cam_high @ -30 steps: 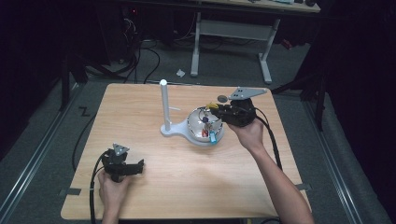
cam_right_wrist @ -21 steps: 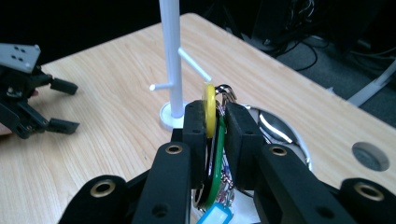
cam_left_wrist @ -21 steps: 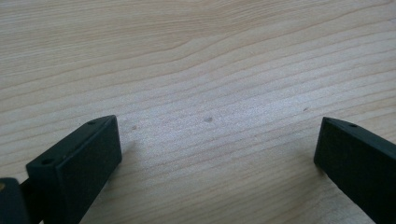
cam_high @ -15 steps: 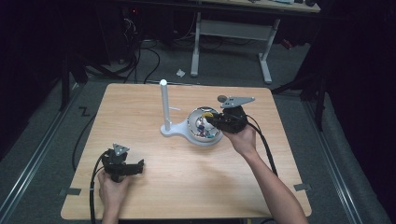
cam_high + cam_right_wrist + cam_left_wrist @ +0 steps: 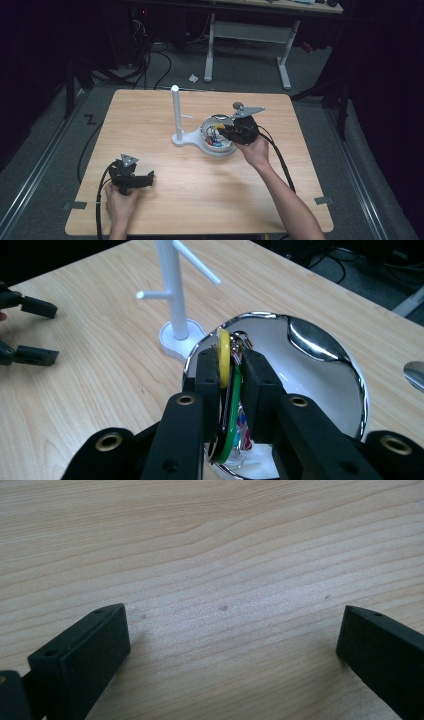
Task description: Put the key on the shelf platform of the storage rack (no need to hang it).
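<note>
Between the two black jaws of the right gripper (image 5: 231, 371) a bunch of key tags (image 5: 226, 390) was pinched: a yellow disc on top, a green tag and a black one under it, with a metal ring beside the far jaw. The jaws were pressed tight on the yellow disc, so the bunch hung from them. Just under and beyond the jaws lay the shiny metal bowl (image 5: 320, 365), and the lower tags were inside its rim. It was hard to tell whether they touched the bottom of the bowl.

A little beyond the bowl, to the left of the jaws, stood the white stand (image 5: 172, 295) with its short side pegs, upright on the wooden table (image 5: 100, 370) and bare of anything.

The step in hand seemed to be the carrying of the key tags between bowl and stand. To hang them, the next move would call for a lift clear of the rim and a careful aim of the ring onto one thin peg.

Far from all this, the left gripper (image 5: 131, 176) rested low over the table, its jaws spread wide and with nothing between them.
</note>
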{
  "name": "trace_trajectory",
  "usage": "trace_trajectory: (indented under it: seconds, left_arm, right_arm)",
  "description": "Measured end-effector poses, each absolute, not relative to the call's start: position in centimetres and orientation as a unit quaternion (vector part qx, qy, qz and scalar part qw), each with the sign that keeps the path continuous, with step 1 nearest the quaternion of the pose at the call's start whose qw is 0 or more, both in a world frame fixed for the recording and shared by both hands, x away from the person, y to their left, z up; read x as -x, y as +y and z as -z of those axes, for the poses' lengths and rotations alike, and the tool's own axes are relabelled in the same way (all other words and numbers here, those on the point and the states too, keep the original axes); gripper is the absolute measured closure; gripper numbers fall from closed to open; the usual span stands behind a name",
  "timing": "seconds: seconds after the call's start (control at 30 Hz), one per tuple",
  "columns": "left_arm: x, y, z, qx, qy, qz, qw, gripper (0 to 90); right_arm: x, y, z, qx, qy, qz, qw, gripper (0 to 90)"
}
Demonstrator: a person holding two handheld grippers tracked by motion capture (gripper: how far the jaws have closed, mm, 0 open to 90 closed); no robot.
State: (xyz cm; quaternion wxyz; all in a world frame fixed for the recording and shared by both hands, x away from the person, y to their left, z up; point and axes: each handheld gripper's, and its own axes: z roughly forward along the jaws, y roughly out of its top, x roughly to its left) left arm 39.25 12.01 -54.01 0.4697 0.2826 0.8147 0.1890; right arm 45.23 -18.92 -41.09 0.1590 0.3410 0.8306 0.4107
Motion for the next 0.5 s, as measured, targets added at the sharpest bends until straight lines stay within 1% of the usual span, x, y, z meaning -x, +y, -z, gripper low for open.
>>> trace_trajectory:
  seconds: [0.2, 0.5]
  left_arm:
    - [-39.3, 12.0, 54.0, -0.282, 0.815, -0.189, 0.47, 1.0]
    - [-39.2, 12.0, 54.0, -0.283, 0.815, -0.189, 0.47, 1.0]
  right_arm:
    - [-45.8, -19.3, 42.5, -0.358, 0.83, -0.4, 0.152, 78.8]
    - [-46.5, -19.3, 43.2, -0.368, 0.828, -0.392, 0.16, 77.7]
